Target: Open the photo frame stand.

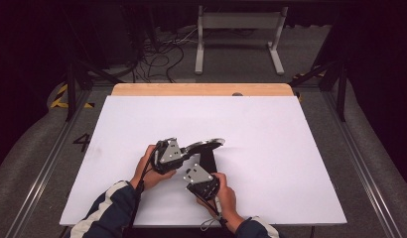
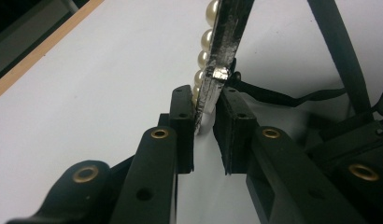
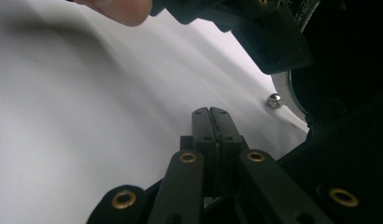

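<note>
A curved silver band (image 1: 207, 144) edged with pearls (image 2: 206, 39) is held up off the white table (image 1: 271, 129) near its front middle. My left gripper (image 2: 206, 100) is shut on the band's near end, the glittery strip (image 2: 227, 37) pinched between its pads; from above this gripper (image 1: 187, 148) sits left of the band. Just below and right of it is my right gripper (image 1: 192, 167), its jaws pressed flat together (image 3: 210, 116), with nothing visible between them. A thin black strap (image 2: 292, 97) runs off to the right of the band. A small silver bead (image 3: 273, 100) shows beside a dark round edge.
A black patch (image 1: 208, 161) lies under the band on the table. The table's wooden far edge (image 1: 201, 89) is at the back. On the floor beyond are cables (image 1: 159, 57) and a white stand (image 1: 238, 37). A fingertip (image 3: 119, 9) shows in the right gripper view.
</note>
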Available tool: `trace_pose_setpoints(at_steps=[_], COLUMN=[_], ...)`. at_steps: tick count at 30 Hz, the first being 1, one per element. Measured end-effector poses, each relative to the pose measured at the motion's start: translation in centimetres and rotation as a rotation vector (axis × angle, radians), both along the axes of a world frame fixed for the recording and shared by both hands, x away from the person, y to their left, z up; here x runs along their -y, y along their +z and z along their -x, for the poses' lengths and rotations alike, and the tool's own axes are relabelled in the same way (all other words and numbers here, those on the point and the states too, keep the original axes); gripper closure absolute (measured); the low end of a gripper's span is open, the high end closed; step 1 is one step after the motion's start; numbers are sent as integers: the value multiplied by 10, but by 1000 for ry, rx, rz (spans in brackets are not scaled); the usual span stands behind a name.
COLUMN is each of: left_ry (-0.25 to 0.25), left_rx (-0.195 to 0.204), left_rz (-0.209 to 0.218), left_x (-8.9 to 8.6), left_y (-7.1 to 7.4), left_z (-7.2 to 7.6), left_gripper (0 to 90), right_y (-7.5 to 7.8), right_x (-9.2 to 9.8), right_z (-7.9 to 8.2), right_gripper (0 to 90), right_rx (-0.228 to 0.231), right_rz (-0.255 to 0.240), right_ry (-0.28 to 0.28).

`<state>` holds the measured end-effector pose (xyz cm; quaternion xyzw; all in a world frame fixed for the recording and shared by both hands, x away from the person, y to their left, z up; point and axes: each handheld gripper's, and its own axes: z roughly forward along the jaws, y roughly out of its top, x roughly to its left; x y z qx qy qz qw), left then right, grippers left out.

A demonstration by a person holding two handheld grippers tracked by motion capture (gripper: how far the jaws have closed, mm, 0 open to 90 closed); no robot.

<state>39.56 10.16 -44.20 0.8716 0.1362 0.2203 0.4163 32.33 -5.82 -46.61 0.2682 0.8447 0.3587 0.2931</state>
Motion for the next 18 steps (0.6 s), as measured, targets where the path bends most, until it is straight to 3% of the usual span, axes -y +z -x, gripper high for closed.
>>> trace_pose_setpoints(at_steps=[18], left_ry=[6], left_rx=[51], left_rz=[-64], left_x=[0], left_y=[3], left_z=[10], left_gripper=[807], right_y=[1], right_x=[12], right_z=[0], right_gripper=[900], right_rx=[-22], right_rz=[-1], right_ry=[-32])
